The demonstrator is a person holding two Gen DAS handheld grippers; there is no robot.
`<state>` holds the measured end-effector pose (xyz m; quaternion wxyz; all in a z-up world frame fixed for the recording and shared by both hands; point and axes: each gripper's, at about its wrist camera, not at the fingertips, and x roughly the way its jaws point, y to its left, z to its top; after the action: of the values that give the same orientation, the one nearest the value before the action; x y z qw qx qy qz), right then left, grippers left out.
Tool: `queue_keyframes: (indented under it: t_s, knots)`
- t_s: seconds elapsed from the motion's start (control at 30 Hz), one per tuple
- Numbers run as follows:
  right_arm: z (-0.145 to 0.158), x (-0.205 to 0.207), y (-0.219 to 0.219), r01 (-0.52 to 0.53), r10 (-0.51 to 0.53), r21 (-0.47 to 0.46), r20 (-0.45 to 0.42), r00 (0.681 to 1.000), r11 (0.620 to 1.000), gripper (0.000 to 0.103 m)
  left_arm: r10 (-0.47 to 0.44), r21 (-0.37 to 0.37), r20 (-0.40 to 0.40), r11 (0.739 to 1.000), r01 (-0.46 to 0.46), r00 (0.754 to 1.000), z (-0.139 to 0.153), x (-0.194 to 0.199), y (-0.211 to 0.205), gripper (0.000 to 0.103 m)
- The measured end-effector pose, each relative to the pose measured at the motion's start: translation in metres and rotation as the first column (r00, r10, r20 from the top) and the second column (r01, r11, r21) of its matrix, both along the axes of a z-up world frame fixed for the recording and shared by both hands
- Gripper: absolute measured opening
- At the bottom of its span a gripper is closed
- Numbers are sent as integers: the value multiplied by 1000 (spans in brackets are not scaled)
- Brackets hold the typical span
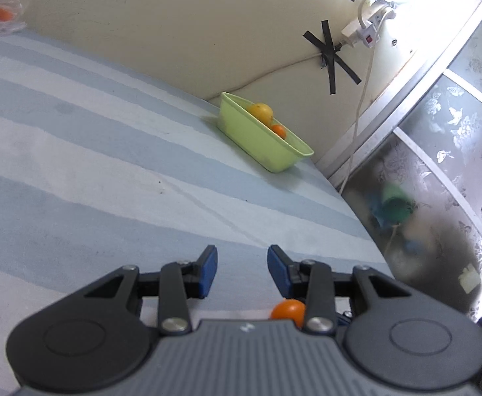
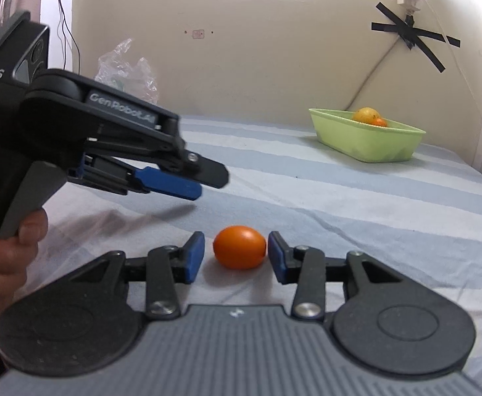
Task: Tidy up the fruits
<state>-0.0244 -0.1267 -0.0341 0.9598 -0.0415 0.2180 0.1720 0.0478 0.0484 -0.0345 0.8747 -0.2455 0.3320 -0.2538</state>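
An orange [image 2: 240, 247] lies on the striped sheet [image 2: 356, 204], right between the blue pads of the right gripper [image 2: 235, 253]. The right pad touches the orange, or nearly does. The left pad is a small gap away. The fingers are open about as wide as the orange and do not squeeze it.

The left gripper [image 2: 204, 178] hangs in the air to the left of the orange and a bit past it, above the sheet. A hand [image 2: 7, 241] holds its grip. Its own camera shows its fingers [image 1: 208, 270] set apart with nothing between them. That same orange [image 1: 288, 310] peeks out low down by its right finger.

A green tub [image 2: 366, 142] sits far back on the right, close to the wall [image 2: 257, 49]. A yellow fruit [image 2: 366, 114] and a small orange one [image 2: 380, 122] lie in it, touching. Nothing stands on the sheet between the orange and the tub.

A crinkly clear bag [image 2: 125, 69] sits at the back left (in the left camera there is something orange inside it). Black tape [image 2: 412, 38] makes a cross on the wall above the tub. A white power strip [image 1: 366, 31] with cords hangs there too.
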Motion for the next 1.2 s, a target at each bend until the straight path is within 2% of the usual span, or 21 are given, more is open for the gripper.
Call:
queue_keyframes:
  t_s: [0.07, 0.27, 0.7, 0.87, 0.97, 1.1, 1.2]
  knots:
    - [-1, 0, -1, -1, 1, 6, -8, 1000, 1000, 46, -25, 1, 25, 1000, 25, 999, -1, -5, -4, 39]
    - [-4, -9, -14, 7, -7, 33, 0, 1000, 999, 48, -84, 54, 70, 995, 80, 994, -5, -13, -19, 40]
    - [-6, -20, -23, -23, 22, 57, 30, 999, 998, 49, -38, 48, 120, 998, 33, 992, -3, -25, -14, 40]
    - [-3, -30, -35, -27, 24, 90, 39, 999, 996, 49, -51, 77, 159, 996, 39, 986, -1, -29, -16, 40]
    - [0, -34, -42, -25, 20, 95, 53, 998, 995, 49, -55, 66, 176, 997, 44, 983, 0, -31, -13, 40]
    - [3, -34, -52, -52, 48, 89, 49, 998, 995, 48, -100, 36, 176, 995, 95, 979, 0, -34, -7, 40]
    - [8, -29, -57, -101, 98, 74, 35, 995, 992, 48, -155, 69, 178, 987, 145, 972, 1, -40, -8, 40]
